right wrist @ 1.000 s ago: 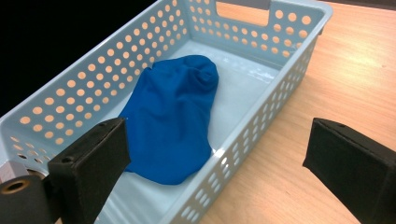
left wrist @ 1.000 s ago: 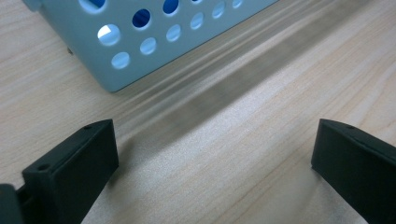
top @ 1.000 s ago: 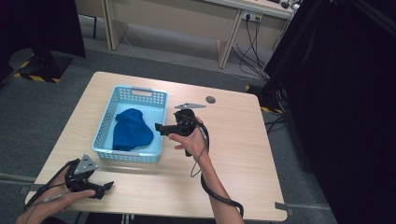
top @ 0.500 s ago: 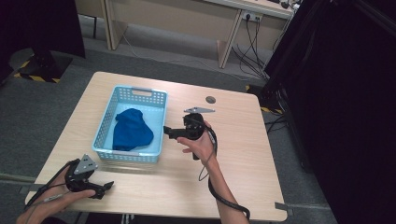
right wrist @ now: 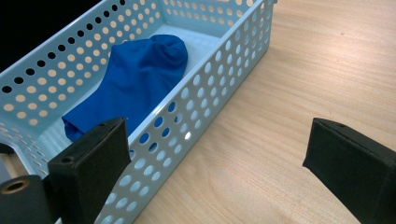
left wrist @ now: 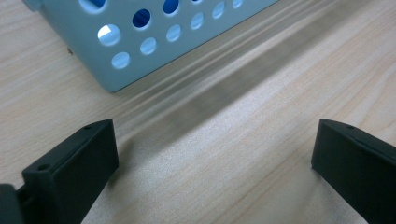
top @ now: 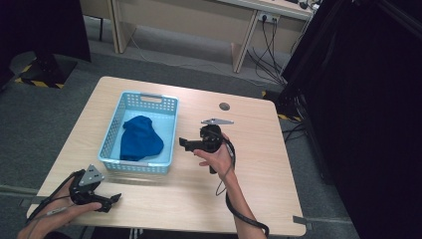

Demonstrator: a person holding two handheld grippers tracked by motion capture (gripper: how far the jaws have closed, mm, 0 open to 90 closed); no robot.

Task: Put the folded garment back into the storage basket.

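So the landmark here was the light blue perforated basket sitting on the wooden table, with a blue cloth bunched up inside it, lying on the basket floor more toward the near end. The cloth's long axis ran roughly along the basket's own length, the far end rounded, the near end spreading out wider. The right gripper was held just off the basket's right wall, above the table, with its jaws pointing straight at that wall, so the cloth lay directly ahead of it, just over the rim. In the right gripper view the jaws were spread wide with nothing between them, and the cloth showed beyond the dotted wall, up and left of the jaw line. The left gripper was parked on the table off the basket's near left corner, also gaping wide and empty, looking at the basket's corner from low down. My guess was the right one was the nearer and better lined up: it'd have to lift over the rim, then come down across the cloth's long axis to pinch it.
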